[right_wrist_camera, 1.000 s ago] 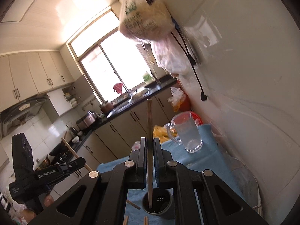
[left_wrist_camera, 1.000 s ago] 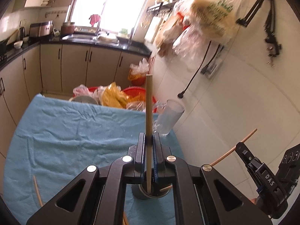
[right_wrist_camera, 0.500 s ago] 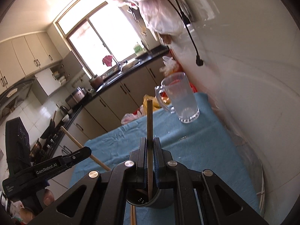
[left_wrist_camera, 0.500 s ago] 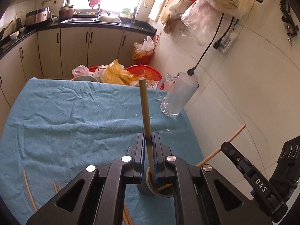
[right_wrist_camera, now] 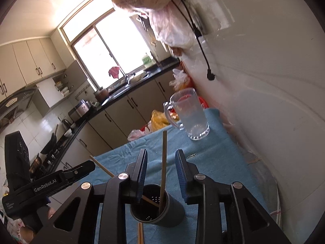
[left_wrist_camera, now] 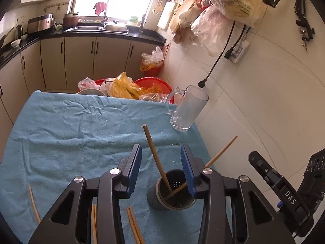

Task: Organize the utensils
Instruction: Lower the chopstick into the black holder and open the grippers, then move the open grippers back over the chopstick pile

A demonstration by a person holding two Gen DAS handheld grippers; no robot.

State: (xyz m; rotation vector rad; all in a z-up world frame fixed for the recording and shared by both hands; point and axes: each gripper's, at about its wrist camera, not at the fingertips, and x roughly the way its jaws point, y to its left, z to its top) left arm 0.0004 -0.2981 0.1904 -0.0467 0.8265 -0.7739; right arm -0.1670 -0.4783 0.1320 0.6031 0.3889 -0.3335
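Two chopsticks dropped in the utensil cup (left_wrist_camera: 172,195)
Left gripper (left_wrist_camera: 161,168) and right gripper (right_wrist_camera: 161,171) fingers have just been opening, gripping nothing; one chopstick (left_wrist_camera: 155,156) stands loose between each pair, leaning inside the cup.

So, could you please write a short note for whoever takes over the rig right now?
Left hand-held gripper: jaws have just been opening, no longer pressing its chopstick, which now leans in the dark holder.
Right hand-held gripper: the same, jaws just opened, its chopstick stands loose in the holder.
Done: two chopsticks in the holder.
Left: several loose chopsticks lie on the blue cloth near the holder, one more at the left edge. The glass mug stands untouched by the wall.
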